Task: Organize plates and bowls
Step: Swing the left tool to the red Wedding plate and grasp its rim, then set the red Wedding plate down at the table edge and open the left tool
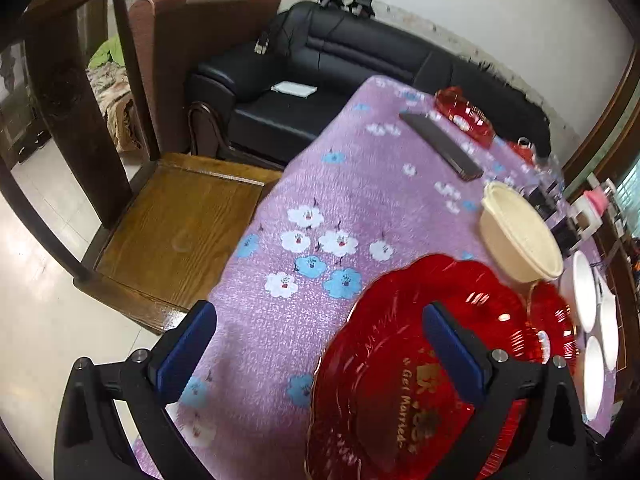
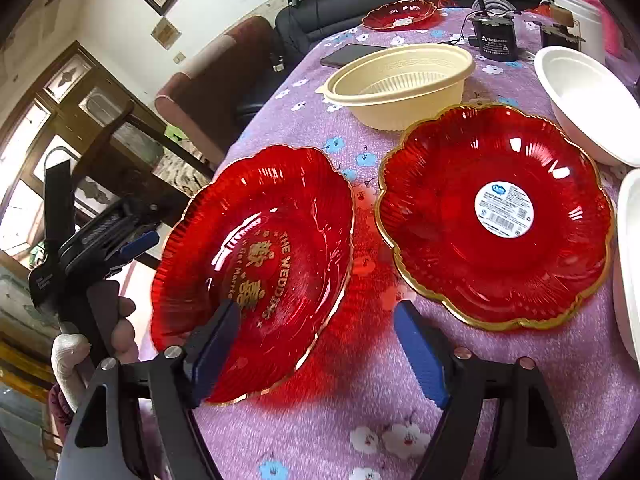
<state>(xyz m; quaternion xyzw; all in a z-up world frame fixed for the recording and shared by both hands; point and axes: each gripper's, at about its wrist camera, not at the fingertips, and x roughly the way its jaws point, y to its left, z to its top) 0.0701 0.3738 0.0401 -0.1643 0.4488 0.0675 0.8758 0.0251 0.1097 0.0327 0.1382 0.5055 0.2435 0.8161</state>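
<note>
**Table and dishware, both claws apart**

Tablecloth (image 2: 320,420): purple fleecy fabric w/ white and blue flower print, covers the whole work surface. Room beyond: black leather sofa (image 1: 360,64) behind the table's far end, wooden chair (image 1: 176,224) off the left claw's left side, pale tiled floor.

Left gripper (image 1: 320,356): blue-padded fingers spread wide, nothing between them; its right finger overlaps the lettered red plate (image 2: 256,264) in view. Contact cannot be told.

Right gripper (image 2: 316,354): fingers apart, left finger over that plate's near rim; the plate sits tilted.

Second red plate (image 2: 496,216): ahead-right of the right claw, flat, scalloped gold-edged rim, ribbed translucent plastic, round white label at centre. Cream plastic bowl (image 2: 400,84): further ahead, upright, ribbed base. White bowl (image 2: 588,104): far right, glossy. Dark phone (image 1: 440,146) lies flat beyond the cream bowl.
</note>
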